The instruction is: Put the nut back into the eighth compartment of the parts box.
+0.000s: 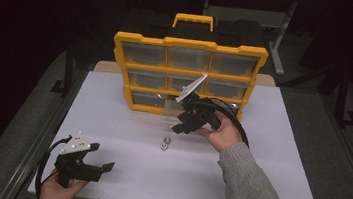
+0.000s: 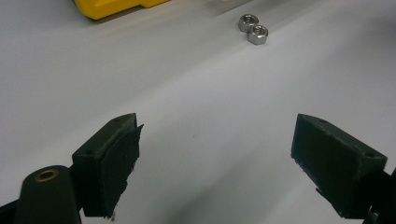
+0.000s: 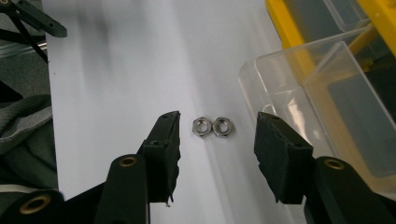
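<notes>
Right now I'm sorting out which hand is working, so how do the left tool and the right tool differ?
The left tool sits near the table's front edge, far from the two nuts; the right tool is close above them, beside the yellow organizer. The left gapes wider. Both are open, holding nothing.

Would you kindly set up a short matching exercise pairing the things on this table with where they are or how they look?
Things:
1. two nuts
2. organiser case
3. left hand-held gripper
4. clear drawer

Descriptions:
A. yellow frame, standing upright
B. jaws wide open, nothing between them
C. side by side on the white table
D. pulled out, beside the right hand-held gripper

Pairs: 1-C, 2-A, 3-B, 4-D
</notes>
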Demonstrator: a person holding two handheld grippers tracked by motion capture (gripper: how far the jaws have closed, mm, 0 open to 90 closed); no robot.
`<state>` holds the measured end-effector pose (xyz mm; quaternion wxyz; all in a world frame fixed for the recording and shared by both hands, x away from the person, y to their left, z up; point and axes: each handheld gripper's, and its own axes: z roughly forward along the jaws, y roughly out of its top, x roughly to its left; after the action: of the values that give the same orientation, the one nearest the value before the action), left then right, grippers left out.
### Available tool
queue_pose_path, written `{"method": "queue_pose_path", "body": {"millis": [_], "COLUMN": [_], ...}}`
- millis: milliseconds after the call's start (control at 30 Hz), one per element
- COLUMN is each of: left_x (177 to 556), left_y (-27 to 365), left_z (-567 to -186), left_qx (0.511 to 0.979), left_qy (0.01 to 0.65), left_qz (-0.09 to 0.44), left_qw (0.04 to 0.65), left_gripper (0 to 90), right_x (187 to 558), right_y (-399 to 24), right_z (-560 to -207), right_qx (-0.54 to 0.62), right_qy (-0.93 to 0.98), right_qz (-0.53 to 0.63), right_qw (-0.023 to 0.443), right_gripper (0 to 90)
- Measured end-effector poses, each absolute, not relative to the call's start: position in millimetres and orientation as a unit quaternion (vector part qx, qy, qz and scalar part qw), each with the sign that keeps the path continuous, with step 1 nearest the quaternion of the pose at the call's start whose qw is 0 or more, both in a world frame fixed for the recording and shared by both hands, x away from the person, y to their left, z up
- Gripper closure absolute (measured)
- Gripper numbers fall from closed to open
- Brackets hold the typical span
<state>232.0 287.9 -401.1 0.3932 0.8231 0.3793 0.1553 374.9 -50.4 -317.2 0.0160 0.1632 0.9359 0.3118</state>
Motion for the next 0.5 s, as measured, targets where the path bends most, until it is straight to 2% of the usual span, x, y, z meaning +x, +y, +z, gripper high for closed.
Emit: {"method": "queue_pose_path", "body": {"millis": [500], "left_x": [232.2], "left_y": [287.6], "left_z": [-401.1], "left_qx": [0.824], "left_qy": [0.376], "left_qz": [0.158], "left_qw": [0.393], "left_gripper": [15.0], "right_x": [360.5], "right_y": [-42.8], "right_z": [-338.0], "right_qx": [0.156], "right_qy": [0.938], "right_qz": [0.31], "right_qw": [0.001], "right_gripper": [46.9]}}
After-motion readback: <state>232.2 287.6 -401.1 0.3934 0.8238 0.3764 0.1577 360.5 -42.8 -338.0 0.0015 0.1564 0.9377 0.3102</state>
